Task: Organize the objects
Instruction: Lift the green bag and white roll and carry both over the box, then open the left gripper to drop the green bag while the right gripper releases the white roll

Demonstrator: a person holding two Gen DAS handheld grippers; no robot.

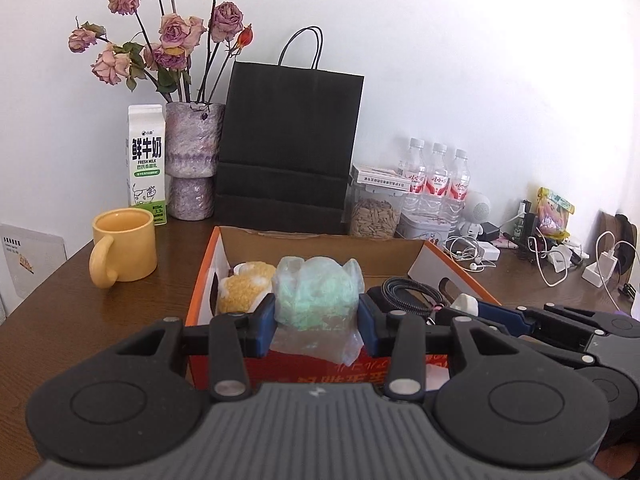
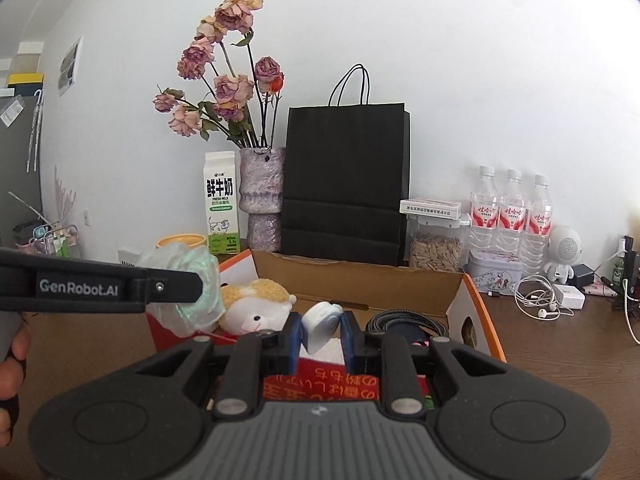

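An open orange cardboard box (image 1: 320, 240) (image 2: 360, 270) stands on the brown table. Inside lie a yellow and white plush toy (image 1: 244, 290) (image 2: 256, 302) and a coiled black cable (image 1: 412, 294) (image 2: 404, 320). My left gripper (image 1: 317, 322) is shut on a clear plastic bag of pale green stuff (image 1: 318, 296) (image 2: 188, 292), held above the box's near edge. My right gripper (image 2: 320, 338) is shut on a small white plug-like object (image 2: 322, 326) (image 1: 466, 304), also held over the box. In the left wrist view the right gripper (image 1: 472, 308) reaches in from the right.
Behind the box stand a black paper bag (image 1: 288, 148) (image 2: 346, 184), a vase of dried roses (image 1: 192, 160), a milk carton (image 1: 146, 164), a yellow mug (image 1: 122, 250), a jar of seeds (image 1: 374, 214) and three water bottles (image 1: 438, 180). Cables, earphones and chargers (image 1: 520, 248) clutter the right side.
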